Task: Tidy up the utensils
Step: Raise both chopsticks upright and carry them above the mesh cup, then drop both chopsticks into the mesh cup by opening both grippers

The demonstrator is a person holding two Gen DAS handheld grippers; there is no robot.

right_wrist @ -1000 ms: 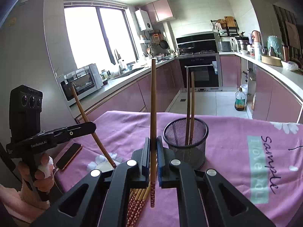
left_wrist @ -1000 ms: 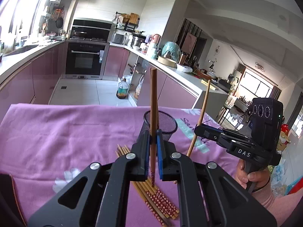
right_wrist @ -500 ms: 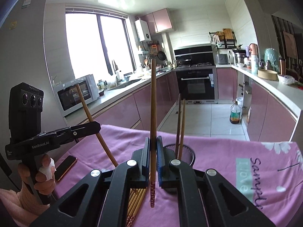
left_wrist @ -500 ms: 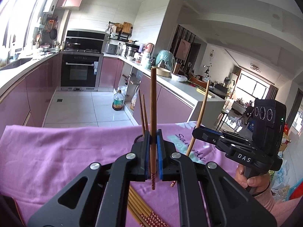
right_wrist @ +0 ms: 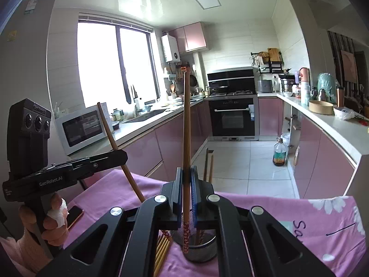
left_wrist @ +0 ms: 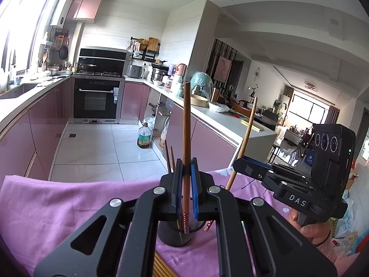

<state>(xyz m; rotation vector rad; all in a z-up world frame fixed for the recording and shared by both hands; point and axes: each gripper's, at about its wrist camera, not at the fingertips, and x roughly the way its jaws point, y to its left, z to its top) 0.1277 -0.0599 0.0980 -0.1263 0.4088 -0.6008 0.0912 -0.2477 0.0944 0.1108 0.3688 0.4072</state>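
Two grippers, left [left_wrist: 185, 180] and right [right_wrist: 185, 184], each clench chopstick [left_wrist: 185, 138] upright over cup [left_wrist: 174, 236]. I fear tips collide at rim, or stick tilts, misses cup.

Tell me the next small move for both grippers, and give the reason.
Probably lower both a little, then open. The left gripper and right gripper each hold a chopstick upright with its patterned tip at the mesh holder, which already contains two.
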